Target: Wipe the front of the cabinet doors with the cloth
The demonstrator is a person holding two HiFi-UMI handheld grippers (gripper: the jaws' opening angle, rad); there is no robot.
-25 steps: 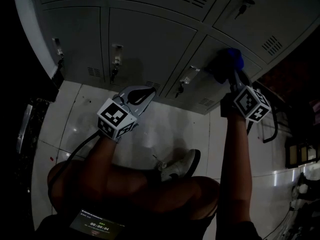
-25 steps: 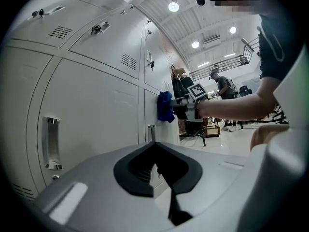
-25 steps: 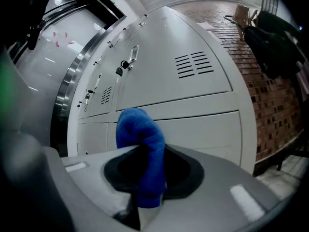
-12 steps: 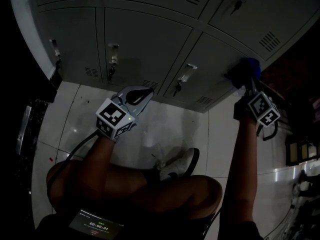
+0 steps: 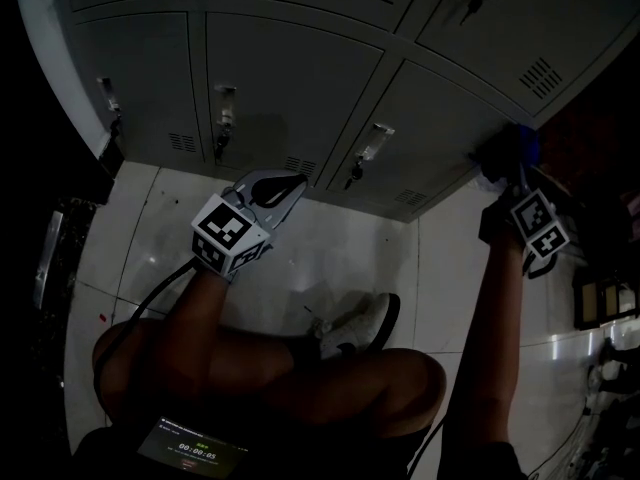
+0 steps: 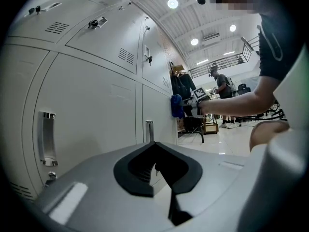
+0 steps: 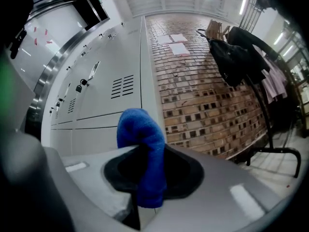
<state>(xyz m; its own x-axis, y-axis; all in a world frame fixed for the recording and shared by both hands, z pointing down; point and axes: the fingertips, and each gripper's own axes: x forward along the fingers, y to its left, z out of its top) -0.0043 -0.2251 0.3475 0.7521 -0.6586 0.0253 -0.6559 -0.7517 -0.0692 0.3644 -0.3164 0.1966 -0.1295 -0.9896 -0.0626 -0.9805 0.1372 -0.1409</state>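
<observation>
A bank of grey metal cabinet doors with handles and vent slots fills the top of the head view. My right gripper is shut on a blue cloth, which bulges out between its jaws. The cloth presses on the lower right door near the cabinet's right end. From the left gripper view the cloth shows far along the doors. My left gripper is shut with nothing in it and hangs low in front of the bottom doors, apart from them.
Glossy white floor tiles lie below the cabinet. The person's knees and a shoe are under the grippers. A brick wall and a coat rack with dark clothes stand beyond the cabinet's right end. A person stands far off.
My right gripper has slid the blue cloth rightward along the lower door to the cabinet's right end. The left gripper has stayed where it was.
</observation>
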